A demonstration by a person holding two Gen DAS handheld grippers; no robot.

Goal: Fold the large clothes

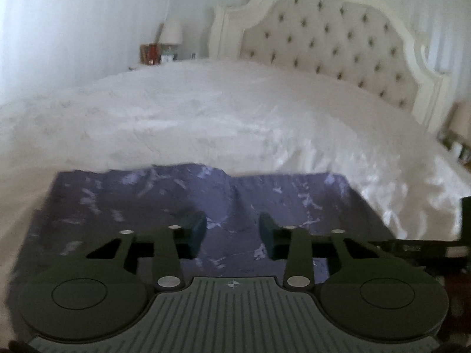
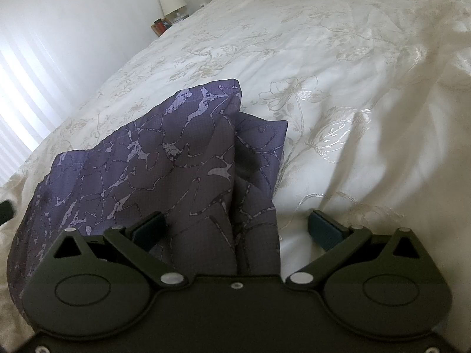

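Observation:
A purple garment with a pale marbled print (image 1: pixel 164 194) lies flat on the white bedspread (image 1: pixel 206 111), right under my left gripper (image 1: pixel 232 231). Its pads stand a little apart and do not press the cloth; a low ridge of fabric runs up between them. In the right wrist view the same garment (image 2: pixel 153 153) is bunched into upright folds. My right gripper (image 2: pixel 235 229) is wide open around its near end. The cloth reaches the left fingertip (image 2: pixel 148 229), while the right fingertip (image 2: pixel 323 231) hovers over the embroidered bedspread (image 2: pixel 338 73).
A tufted cream headboard (image 1: pixel 329 44) rises at the far end of the bed. A bedside table with a white lamp (image 1: pixel 172 32) and small items stands at the far left, also in the right wrist view as the lamp (image 2: pixel 170 0). A bright curtained wall is on the left.

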